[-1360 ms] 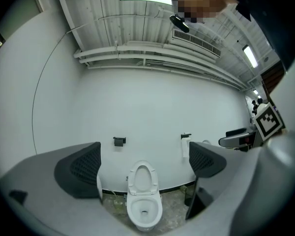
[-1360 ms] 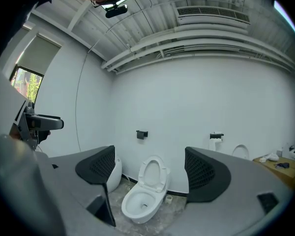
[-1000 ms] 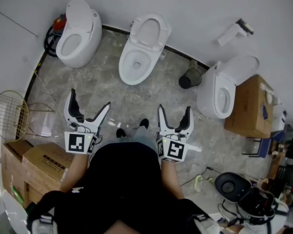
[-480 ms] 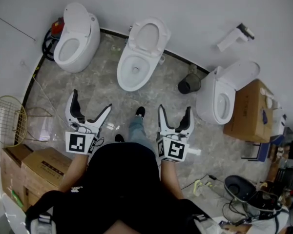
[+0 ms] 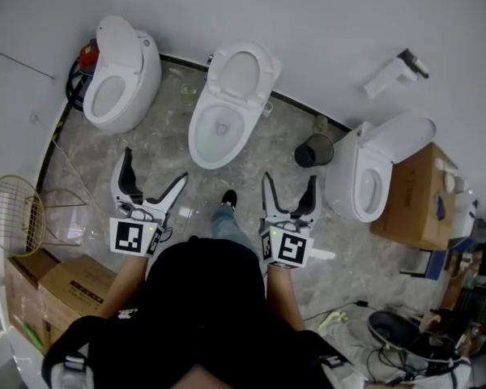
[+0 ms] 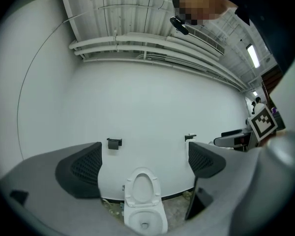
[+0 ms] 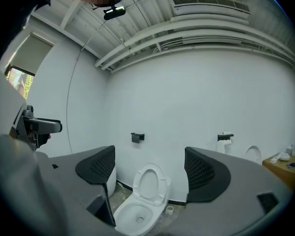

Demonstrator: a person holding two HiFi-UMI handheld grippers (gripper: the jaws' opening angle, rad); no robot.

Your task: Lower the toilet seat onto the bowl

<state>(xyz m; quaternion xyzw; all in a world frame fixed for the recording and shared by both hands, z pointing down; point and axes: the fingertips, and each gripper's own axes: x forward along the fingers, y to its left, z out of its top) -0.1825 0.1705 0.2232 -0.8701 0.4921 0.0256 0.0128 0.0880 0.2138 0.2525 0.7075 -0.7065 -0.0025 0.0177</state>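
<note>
White toilet seat (image 5: 264,78) upright (over bowl (image 5: 196,136))

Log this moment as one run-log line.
stage: pre-contact | left gripper: open, empty | right gripper: open, empty | middle toilet seat: raised, untouched

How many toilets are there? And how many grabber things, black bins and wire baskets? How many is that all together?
Toilets: 3
Grippers, left gripper and right gripper: 2
Black bin: 1
Wire basket: 1
Total: 7
</note>
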